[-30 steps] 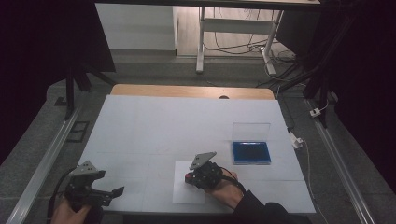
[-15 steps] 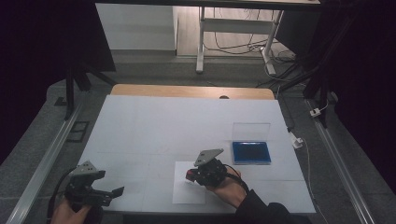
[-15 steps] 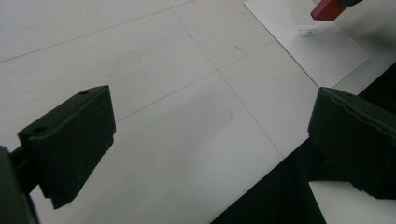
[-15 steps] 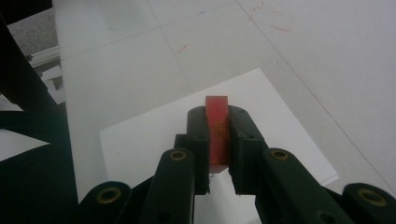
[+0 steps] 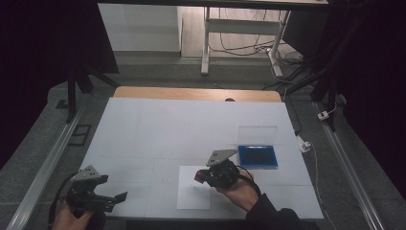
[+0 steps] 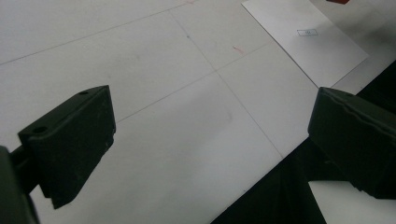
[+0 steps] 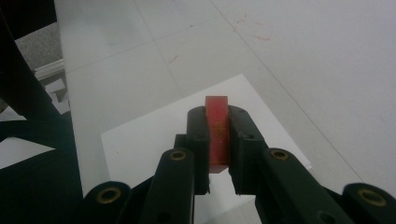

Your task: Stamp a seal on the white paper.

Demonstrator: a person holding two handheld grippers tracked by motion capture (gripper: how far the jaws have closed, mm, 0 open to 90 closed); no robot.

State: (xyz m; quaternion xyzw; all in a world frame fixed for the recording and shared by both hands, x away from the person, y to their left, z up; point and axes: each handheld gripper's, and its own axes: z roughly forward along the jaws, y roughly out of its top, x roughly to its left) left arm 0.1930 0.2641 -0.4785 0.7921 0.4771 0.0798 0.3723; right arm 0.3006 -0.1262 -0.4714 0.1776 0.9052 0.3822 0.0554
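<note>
Right gripper [image 7: 218, 184]: clamped on a thin red block [image 7: 217, 133], which stood upright between the two black jaws, above the sheet of paper [image 7: 149, 135].
Red block: seen in the high view as a small red spot at the gripper's tip [image 5: 197, 176], over the paper's upper right part.
Paper [image 5: 194, 194]: lay flat near the table's front edge, a small printed box on it [image 6: 307, 32].
Left gripper [image 5: 107, 198]: jaws stood wide apart with nothing between them, at the table's front left corner.
Blue tray [image 5: 258, 156]: sat to the right, apart from the paper, beside a clear lid [image 5: 257, 133].
Table [image 5: 163, 129]: white, marked by faint lines.
</note>
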